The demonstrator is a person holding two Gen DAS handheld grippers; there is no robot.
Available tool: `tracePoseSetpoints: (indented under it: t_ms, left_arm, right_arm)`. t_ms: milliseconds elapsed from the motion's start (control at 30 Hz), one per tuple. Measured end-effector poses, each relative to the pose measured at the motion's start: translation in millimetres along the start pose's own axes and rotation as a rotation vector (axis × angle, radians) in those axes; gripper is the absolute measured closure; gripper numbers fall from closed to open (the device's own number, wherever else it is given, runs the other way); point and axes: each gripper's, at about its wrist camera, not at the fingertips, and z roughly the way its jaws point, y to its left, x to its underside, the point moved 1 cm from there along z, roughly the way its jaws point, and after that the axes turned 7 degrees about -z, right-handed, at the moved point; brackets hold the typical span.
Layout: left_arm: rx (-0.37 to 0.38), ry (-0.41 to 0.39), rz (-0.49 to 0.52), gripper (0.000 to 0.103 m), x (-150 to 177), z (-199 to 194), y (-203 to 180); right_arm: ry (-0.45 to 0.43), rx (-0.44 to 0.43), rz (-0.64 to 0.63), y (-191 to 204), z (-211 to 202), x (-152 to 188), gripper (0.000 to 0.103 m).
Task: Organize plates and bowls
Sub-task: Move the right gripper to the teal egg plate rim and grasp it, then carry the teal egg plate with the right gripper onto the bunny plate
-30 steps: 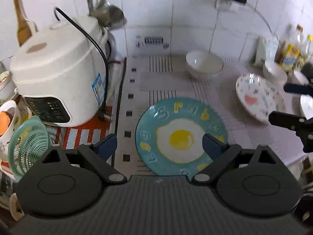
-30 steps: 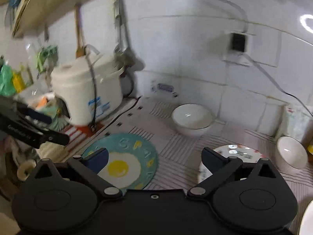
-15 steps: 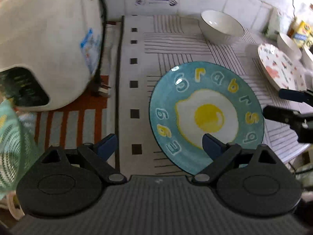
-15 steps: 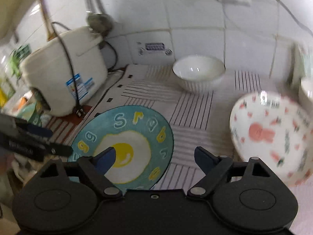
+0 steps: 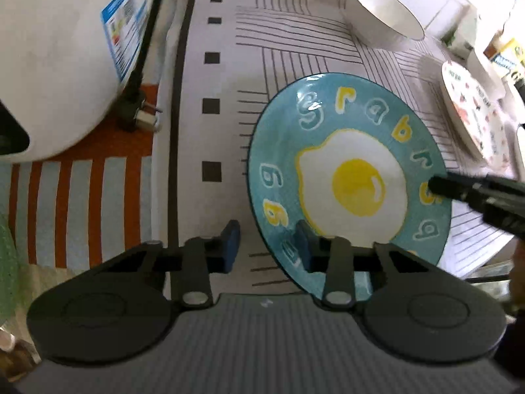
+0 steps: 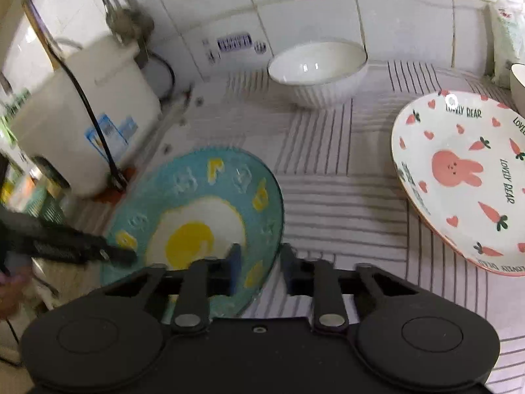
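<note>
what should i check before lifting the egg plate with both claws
1. left claw straddles the egg plate rim: ok
2. right claw straddles the rim too: ok
3. both claws shut on the rim: not ok, gaps show beside the rim
4. egg plate carries nothing: ok
5. white bowl and bunny plate stand apart from it: ok

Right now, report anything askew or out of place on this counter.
The bunny plate sits tilted, its near rim raised off the striped cloth. The egg plate lies flat; nothing looks spilled or broken.
</note>
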Motion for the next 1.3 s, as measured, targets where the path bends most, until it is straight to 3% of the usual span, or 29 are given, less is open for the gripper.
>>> tracePoseSetpoints:
  t_ms: [200,333,600,667,767,933,1033,1300]
  left_arm:
    - [0.087,0.061,-0.072,0.084,-4.1,6.4,8.1]
    - [0.073,0.057,-0.032,0.082,-3.6,7.0,1.9]
    - [0.123,0.042,-0.13,0.085,-13.6,10.9,19.4]
    - [0.12,0.048,-0.1,0.087,-14.9,11.5,16.2]
    - [0.097,0.054,-0.095,0.086,-15.3,12.8,11.2]
    - [0.079,0.084,-0.104,0.082,-11.7,11.3,2.3]
    - [0.106,0.082,-0.121,0.082,-12.5,4.6,-0.2]
    - [0.152,0.025,-0.06,0.082,-28.4,-31.0,-41.2]
  right_arm:
    - [0.046,-0.078,0.121,-15.3,0.6,2.6,0.09]
    - [0.057,-0.087,0.149,-15.5,6.2,3.0,0.09]
    - [0.065,-0.125,0.236,-23.1,21.8,0.6,0.088]
    - [0.073,-0.135,0.246,-25.0,22.7,-0.5,0.088]
    - [0.143,-0.171,0.423,-39.6,26.0,-4.8,0.09]
    - [0.123,-0.178,0.388,-33.9,15.7,-5.4,0.09]
    - [0.117,-0.171,0.347,-31.0,4.5,-6.1,0.089]
    - [0.054,-0.176,0.344,-45.3,-42.0,-10.7,0.088]
